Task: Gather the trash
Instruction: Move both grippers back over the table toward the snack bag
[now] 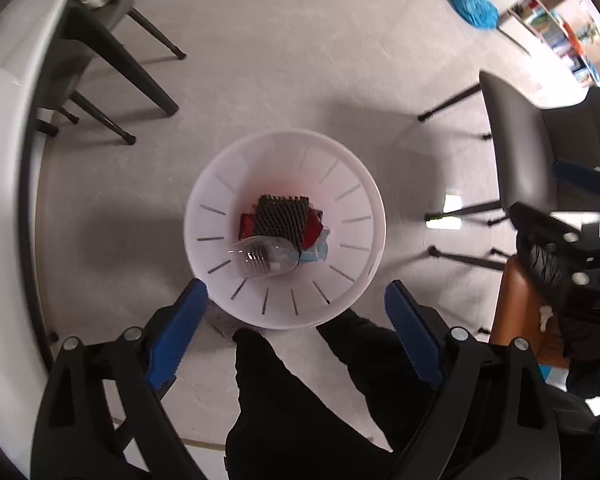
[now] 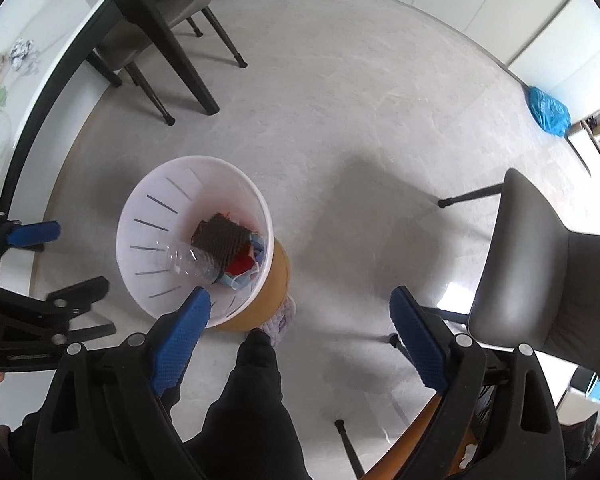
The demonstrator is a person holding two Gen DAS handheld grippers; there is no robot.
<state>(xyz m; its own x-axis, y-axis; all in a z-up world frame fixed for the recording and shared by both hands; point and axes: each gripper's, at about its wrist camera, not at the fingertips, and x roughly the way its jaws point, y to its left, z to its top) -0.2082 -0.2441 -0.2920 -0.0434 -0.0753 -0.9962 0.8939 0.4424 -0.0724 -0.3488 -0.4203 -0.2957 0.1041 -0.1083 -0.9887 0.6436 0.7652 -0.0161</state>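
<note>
A white slotted trash bin [image 1: 340, 184] stands on the floor and holds a clear plastic bottle [image 1: 264, 258], a black ribbed piece [image 1: 282, 216] and red and blue scraps. My left gripper [image 1: 296, 292] hangs straight over the bin's near rim, open, with nothing between its blue pads. In the right wrist view the bin [image 2: 160, 216] lies to the lower left, the bottle [image 2: 192, 260] leaning on its wall. My right gripper [image 2: 300, 296] is open and empty above the floor just right of the bin. The left gripper [image 2: 60, 260] shows at the left edge.
A white table [image 2: 60, 40] with a dark edge runs along the left, with crumpled foil [image 2: 22, 56] on it. Grey chairs [image 2: 540, 272] stand at the right and far left. A blue bag [image 2: 548, 112] lies by the far wall. A person's black trouser legs [image 2: 256, 400] stand close below.
</note>
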